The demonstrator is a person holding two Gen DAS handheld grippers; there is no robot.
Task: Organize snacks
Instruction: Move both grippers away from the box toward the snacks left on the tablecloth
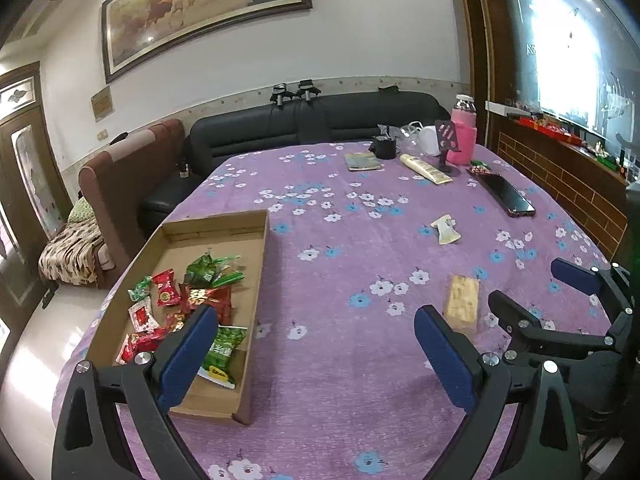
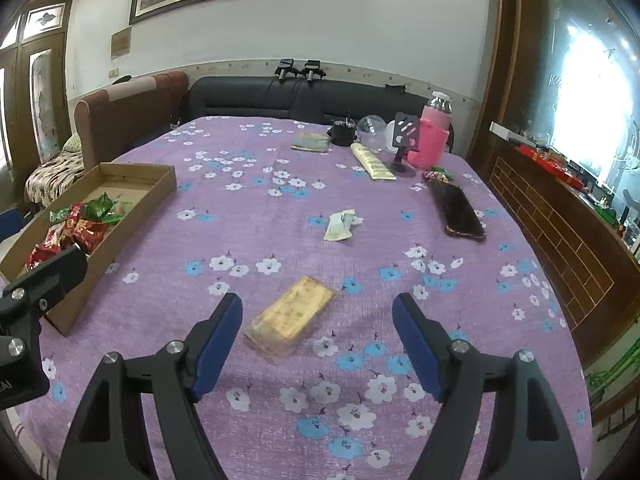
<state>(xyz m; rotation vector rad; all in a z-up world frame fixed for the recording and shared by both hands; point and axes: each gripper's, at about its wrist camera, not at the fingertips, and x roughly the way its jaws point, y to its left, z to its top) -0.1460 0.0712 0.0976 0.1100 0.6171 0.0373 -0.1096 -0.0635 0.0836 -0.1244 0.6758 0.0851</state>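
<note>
A shallow cardboard box (image 1: 256, 280) (image 2: 132, 204) at the table's left holds several red and green snack packets (image 1: 192, 296) (image 2: 84, 224). A yellow wrapped snack bar (image 2: 290, 314) (image 1: 462, 300) lies on the purple cloth just ahead of my right gripper (image 2: 318, 320), which is open and empty, its fingers either side of the bar's near end. A small pale packet (image 2: 339, 225) (image 1: 444, 230) lies farther back. My left gripper (image 1: 316, 332) is open and empty beside the box's near right corner. The right gripper (image 1: 540, 284) also shows in the left wrist view.
A black phone (image 2: 456, 210) (image 1: 506, 194) lies at right. At the far edge stand a pink bottle (image 2: 432, 136), a phone stand (image 2: 404, 140), a cream tube (image 2: 372, 162), a dark cup (image 2: 343, 133) and a green pouch (image 2: 311, 142). Sofas stand behind the table.
</note>
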